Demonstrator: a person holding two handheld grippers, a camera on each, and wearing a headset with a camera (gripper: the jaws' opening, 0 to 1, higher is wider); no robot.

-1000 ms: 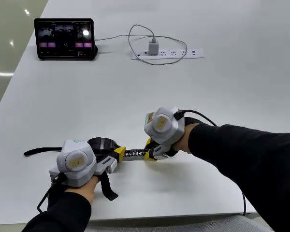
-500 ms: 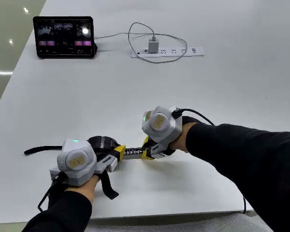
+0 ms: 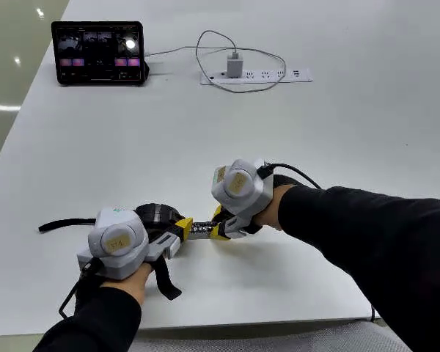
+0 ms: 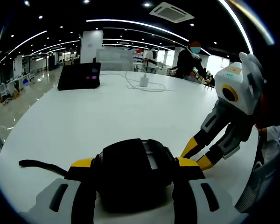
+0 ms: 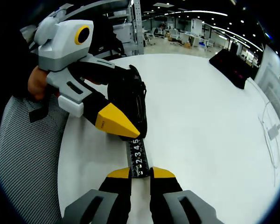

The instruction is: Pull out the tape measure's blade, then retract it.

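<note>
The black tape measure case rests on the white table, with my left gripper shut on it; in the left gripper view the case sits between the two yellow-tipped jaws. A short length of blade runs from the case to my right gripper, which is shut on the blade's end. In the right gripper view the printed blade leads from my right gripper up to the case, with the left gripper's yellow fingertip beside the blade's mouth.
A dark tablet stands at the far left, and a white power strip with a charger and looped cable lies at the back. A black strap trails left from the case. The table's front edge runs just below my hands.
The right gripper has moved left toward the case with the blade's end in it, so the visible length of blade is shorter. The left gripper and case have stayed put.
</note>
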